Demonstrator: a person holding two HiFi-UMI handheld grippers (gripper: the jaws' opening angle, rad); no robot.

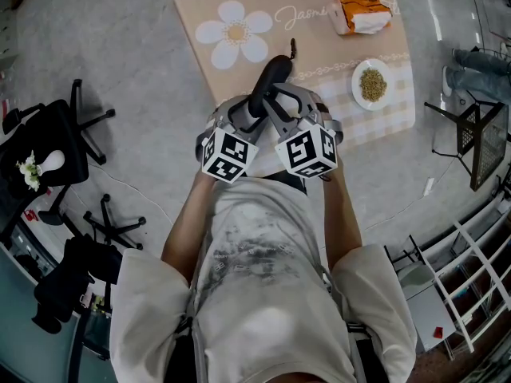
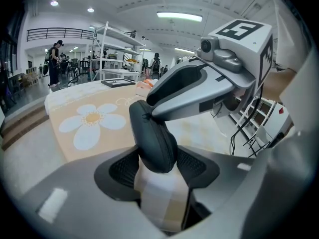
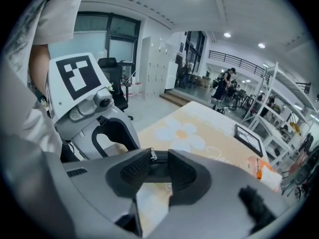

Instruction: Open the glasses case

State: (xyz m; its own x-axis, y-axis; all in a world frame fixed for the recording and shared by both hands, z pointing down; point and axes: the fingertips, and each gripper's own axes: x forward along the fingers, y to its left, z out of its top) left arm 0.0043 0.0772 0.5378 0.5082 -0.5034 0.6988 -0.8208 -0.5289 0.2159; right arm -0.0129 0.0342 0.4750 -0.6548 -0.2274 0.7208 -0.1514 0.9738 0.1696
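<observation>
Black case [image 1: 268,82] is held up off the tabletop [image 1: 319,50], over its near edge, standing roughly on end w/ one rounded end pointing away from the person. Both tongs are on it, close together.

Left tongs [image 2: 158,168]: set wide, pads pressing the case's two broad sides at its lower end. In the left gripper view the case rises straight up from btw. the pads.

Right tongs [image 3: 159,171]: narrower, closed on the case's thin edge. A metal zip pull [image 3: 151,156] sits right at the left-hand pad. In the left gripper view one right-tong finger reaches in from upper right and lies against the case's top end.

Left cube [image 1: 227,155] and right cube [image 1: 307,151] are side by side, nearly touching, just in front of the person's chest.

Beyond the case, the tabletop cloth has a big white flower print [image 1: 234,34]. To the right of the case, well apart: a white plate [image 1: 372,84] of greenish grains. Farther back, an orange packet [image 1: 361,14]. Office chair [image 1: 56,146] on the floor at far left.
</observation>
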